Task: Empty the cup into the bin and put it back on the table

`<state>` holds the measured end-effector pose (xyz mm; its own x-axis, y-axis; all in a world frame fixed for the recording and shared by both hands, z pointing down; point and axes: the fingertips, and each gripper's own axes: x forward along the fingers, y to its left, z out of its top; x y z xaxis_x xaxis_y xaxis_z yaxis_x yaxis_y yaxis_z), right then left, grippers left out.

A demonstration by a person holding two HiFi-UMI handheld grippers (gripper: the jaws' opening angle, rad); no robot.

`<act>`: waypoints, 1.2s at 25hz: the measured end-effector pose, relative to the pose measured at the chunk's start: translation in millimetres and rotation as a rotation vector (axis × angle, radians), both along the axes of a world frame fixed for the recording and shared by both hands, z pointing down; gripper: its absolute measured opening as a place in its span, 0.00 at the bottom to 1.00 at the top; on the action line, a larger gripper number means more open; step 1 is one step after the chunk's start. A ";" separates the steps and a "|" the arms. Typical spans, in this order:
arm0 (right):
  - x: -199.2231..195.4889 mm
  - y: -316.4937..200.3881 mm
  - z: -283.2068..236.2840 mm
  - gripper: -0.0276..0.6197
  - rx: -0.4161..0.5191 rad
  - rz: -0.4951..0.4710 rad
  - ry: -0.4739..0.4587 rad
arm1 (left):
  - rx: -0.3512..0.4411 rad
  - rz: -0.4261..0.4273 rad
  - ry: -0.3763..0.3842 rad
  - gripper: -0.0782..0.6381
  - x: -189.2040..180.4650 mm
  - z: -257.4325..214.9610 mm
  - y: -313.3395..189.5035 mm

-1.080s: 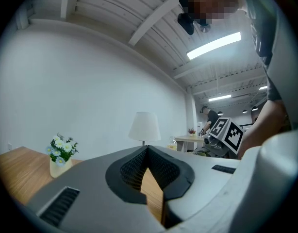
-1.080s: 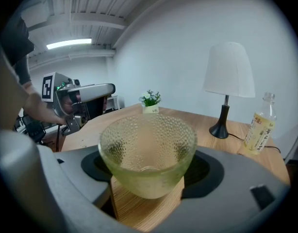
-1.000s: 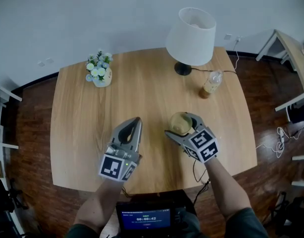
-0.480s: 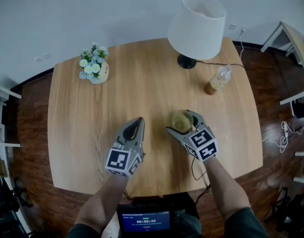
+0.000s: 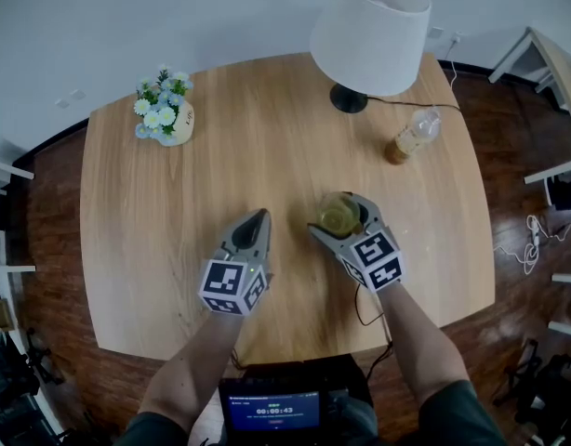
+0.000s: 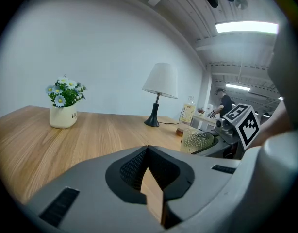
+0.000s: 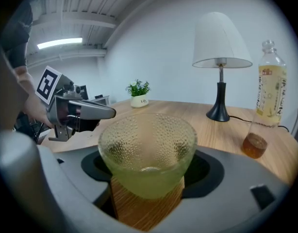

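The wooden worktop [image 5: 258,170] carries a small flower pot [image 5: 165,121], a white-shaded lamp [image 5: 371,28] and a bottle [image 5: 413,137] (amber liquid at its bottom).

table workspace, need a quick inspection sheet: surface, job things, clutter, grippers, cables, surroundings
surface: wooden table, no spills seen
job's things: green dimpled glass cup, looks empty, upright between the right gripper's jaws; bin: nothing seen
clutter: lamp, bottle with a little brown liquid, flower pot, all on the far side
grippers: right gripper closed on the cup; left gripper shut, empty
cables: lamp cord across the far right corner; floor cable right of the table
surroundings: dark wood floor, white wall
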<state>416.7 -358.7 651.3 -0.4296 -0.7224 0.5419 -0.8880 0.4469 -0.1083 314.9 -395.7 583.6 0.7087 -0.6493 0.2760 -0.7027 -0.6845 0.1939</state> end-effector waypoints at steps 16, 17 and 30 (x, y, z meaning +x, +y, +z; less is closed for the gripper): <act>-5.6 -2.4 -4.4 0.66 0.095 -0.002 -0.013 | -0.022 0.003 -0.017 0.11 5.1 13.9 0.0; -5.6 -2.4 -4.0 0.66 0.092 -0.004 -0.011 | -0.022 0.005 -0.016 0.11 6.0 14.0 0.7; 2.2 18.4 -27.3 0.75 0.102 0.001 -0.009 | 0.005 0.000 0.004 0.11 7.8 -12.4 14.2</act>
